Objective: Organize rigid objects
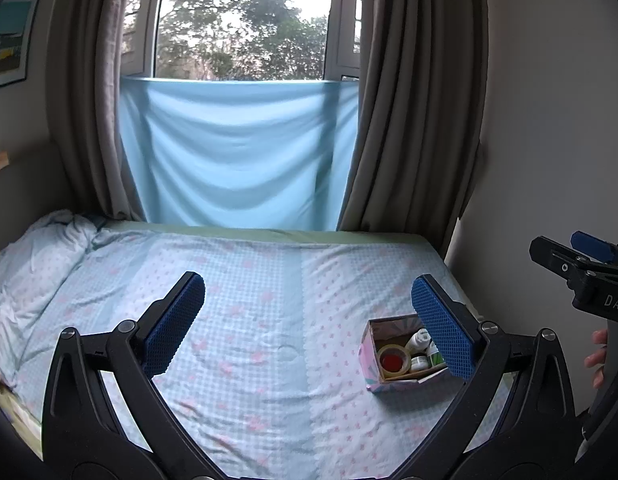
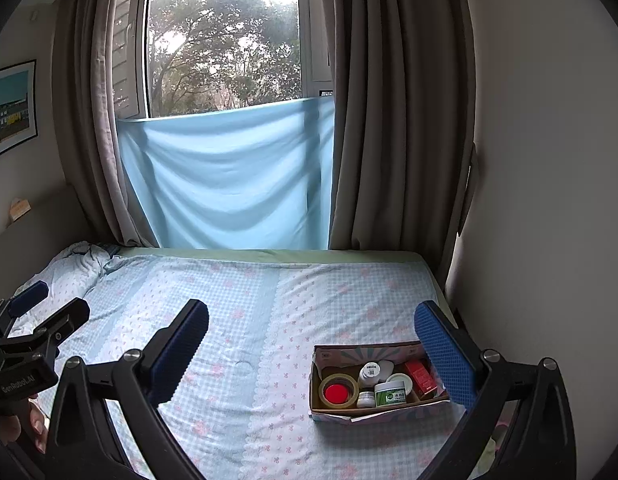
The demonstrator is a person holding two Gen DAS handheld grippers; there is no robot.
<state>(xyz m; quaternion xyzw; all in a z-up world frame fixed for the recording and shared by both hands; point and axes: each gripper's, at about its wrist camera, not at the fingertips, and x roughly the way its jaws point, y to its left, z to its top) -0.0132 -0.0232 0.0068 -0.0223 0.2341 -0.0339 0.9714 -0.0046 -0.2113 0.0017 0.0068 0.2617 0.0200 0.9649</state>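
Observation:
A small patterned cardboard box (image 2: 321, 360) sits on the bed at the right; it also shows in the left wrist view (image 1: 367, 354). Inside it are a tape roll (image 2: 338, 391) with a red round thing in its hole, a white bottle (image 2: 370, 373), a green-labelled jar (image 2: 394, 392), a small jar (image 2: 365, 399) and a red box (image 2: 421, 376). My left gripper (image 1: 309, 312) is open and empty, above the bed left of the box. My right gripper (image 2: 311, 338) is open and empty, above the bed, its right finger (image 2: 445, 356) in front of the box's right end.
The bed (image 2: 237, 320) has a blue checked sheet with pink flowers, bunched bedding (image 2: 75, 264) at the far left. A wall (image 2: 549, 200) runs along the bed's right side. Grey curtains (image 2: 401, 120) and a hanging blue cloth (image 2: 229, 184) stand behind.

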